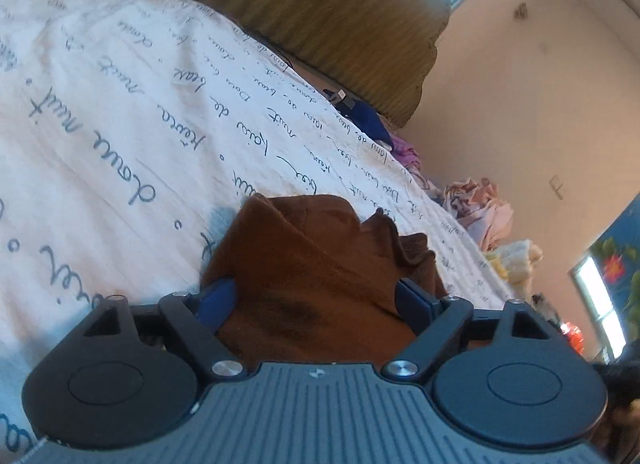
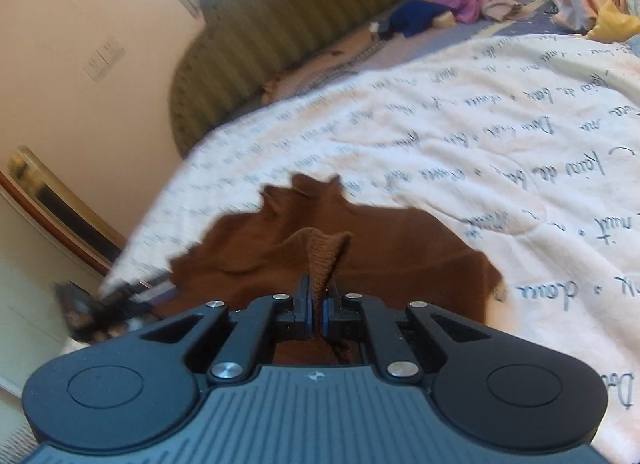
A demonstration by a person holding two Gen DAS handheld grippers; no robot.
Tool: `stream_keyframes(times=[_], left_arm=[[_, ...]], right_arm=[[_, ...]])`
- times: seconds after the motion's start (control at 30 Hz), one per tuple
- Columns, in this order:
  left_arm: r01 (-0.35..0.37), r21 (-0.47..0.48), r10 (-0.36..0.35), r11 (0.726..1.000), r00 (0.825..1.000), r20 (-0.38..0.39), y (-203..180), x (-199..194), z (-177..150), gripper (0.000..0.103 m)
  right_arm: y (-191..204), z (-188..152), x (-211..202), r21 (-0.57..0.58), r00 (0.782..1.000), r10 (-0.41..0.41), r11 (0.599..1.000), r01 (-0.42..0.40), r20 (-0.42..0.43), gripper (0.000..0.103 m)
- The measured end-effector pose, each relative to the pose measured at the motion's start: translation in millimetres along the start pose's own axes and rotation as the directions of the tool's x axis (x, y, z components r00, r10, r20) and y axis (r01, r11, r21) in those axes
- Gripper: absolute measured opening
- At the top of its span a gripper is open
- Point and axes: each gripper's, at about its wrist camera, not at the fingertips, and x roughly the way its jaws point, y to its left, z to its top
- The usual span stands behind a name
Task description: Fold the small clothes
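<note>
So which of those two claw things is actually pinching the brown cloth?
The right gripper: its jaws are shut on a fold of the brown garment. The left gripper is spread open.

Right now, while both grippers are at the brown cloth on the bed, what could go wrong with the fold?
1. The right gripper pinches only a thin ribbed edge of the brown cloth; it may slip out when pulled.
2. The left gripper stands wide open with bunched cloth between its fingers; closing here may catch several layers and make the fold uneven.
3. The cloth lies crumpled on the white blanket, so the gripper might pinch the blanket too.
</note>
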Motion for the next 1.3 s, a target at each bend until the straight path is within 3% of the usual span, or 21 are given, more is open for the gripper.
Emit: stream_keyframes(times=[0.13, 0.17, 0.23, 0.33, 0.4, 0.43, 0.53, 0.57, 0.63, 0.67, 0.7, 0.73, 0.8, 0.87, 0.97, 1.07, 1.13, 1.17, 1.23, 1.3], left_arm=[[-0.067, 0.048, 0.067, 0.997, 0.998, -0.001, 2, 2, 4, 0.085], [-0.085, 0.051, 0.086, 0.995, 0.996, -0.003, 4, 3, 5, 0.085], [-0.090, 0.059, 0.091, 0.994, 0.996, -0.010, 9, 3, 9, 0.086], [-0.134, 0.100, 0.136, 0.986, 0.991, -0.014, 5, 6, 12, 0.089], [-0.143, 0.133, 0.148, 0.981, 0.989, -0.024, 1, 7, 12, 0.090], [-0.149, 0.144, 0.155, 0.978, 0.988, -0.028, 0, 7, 13, 0.090], [-0.153, 0.097, 0.156, 0.984, 0.988, -0.023, 1, -2, 18, 0.090], [-0.155, 0.074, 0.156, 0.985, 0.988, 0.002, -1, -11, 21, 0.092], [-0.114, 0.058, 0.111, 0.992, 0.992, 0.060, -8, -29, 22, 0.097], [-0.082, 0.052, 0.078, 0.995, 0.994, 0.078, -12, -35, 22, 0.101], [-0.048, 0.045, 0.044, 0.998, 0.996, 0.082, -20, -39, 22, 0.101], [-0.025, 0.040, 0.022, 0.999, 0.997, 0.078, -26, -38, 20, 0.102], [0.021, 0.054, -0.024, 0.998, 0.998, 0.059, -39, -28, 15, 0.102], [0.045, 0.062, -0.047, 0.997, 0.998, 0.040, -47, -11, 6, 0.102], [-0.003, 0.069, 0.004, 0.998, 1.000, -0.009, -51, 20, -11, 0.102], [-0.076, 0.189, 0.073, 0.979, 0.997, 0.019, -55, 31, -27, 0.102], [-0.077, 0.209, 0.074, 0.975, 0.997, 0.020, -54, 31, -30, 0.102], [-0.088, 0.227, 0.088, 0.970, 0.996, 0.012, -55, 32, -30, 0.102], [-0.116, 0.279, 0.118, 0.953, 0.993, 0.011, -55, 32, -30, 0.102], [-0.190, 0.311, 0.193, 0.931, 0.981, 0.020, -54, 31, -32, 0.101]], right_arm=[[-18, 0, 8, 0.039, 0.996, -0.084, 0.996, 0.086, -0.041, 0.004], [-32, -5, 20, 0.047, 0.986, -0.144, 0.988, 0.148, -0.082, 0.005], [-57, -17, 51, 0.039, 0.939, -0.280, 0.955, 0.293, -0.199, 0.006], [-74, -17, 50, 0.161, 0.960, -0.227, 0.954, 0.253, -0.163, 0.006], [-67, -14, 43, 0.164, 0.963, -0.220, 0.956, 0.244, -0.153, 0.012], [-62, -13, 42, 0.140, 0.964, -0.216, 0.961, 0.238, -0.158, 0.024], [-47, -20, 41, 0.081, 0.967, -0.189, 0.975, 0.205, -0.169, 0.078], [-42, -25, 40, 0.048, 0.970, -0.190, 0.979, 0.199, -0.153, 0.081], [-33, -33, 47, -0.035, 0.957, -0.251, 0.968, 0.249, -0.147, 0.080], [-28, -35, 52, -0.083, 0.936, -0.318, 0.948, 0.308, -0.151, 0.079], [-20, -38, 49, -0.134, 0.913, -0.390, 0.917, 0.374, -0.121, 0.079], [-9, -40, 40, -0.171, 0.904, -0.425, 0.895, 0.411, -0.051, 0.080], [12, -43, 22, -0.181, 0.929, -0.356, 0.912, 0.369, 0.096, 0.081], [31, -43, 34, -0.168, 0.947, -0.295, 0.935, 0.313, 0.127, 0.081], [65, -49, 90, -0.197, 0.951, -0.283, 0.932, 0.303, 0.125, 0.081], [96, -63, 152, -0.247, 0.961, -0.274, 0.929, 0.275, 0.041, 0.080], [107, -77, 175, -0.333, 0.932, -0.359, 0.875, 0.352, 0.041, 0.080], [107, -86, 177, -0.385, 0.922, -0.378, 0.842, 0.378, 0.077, 0.081], [94, -91, 163, -0.388, 0.926, -0.367, 0.844, 0.371, 0.088, 0.081], [74, -94, 141, -0.381, 0.906, -0.408, 0.824, 0.419, 0.113, 0.081]])
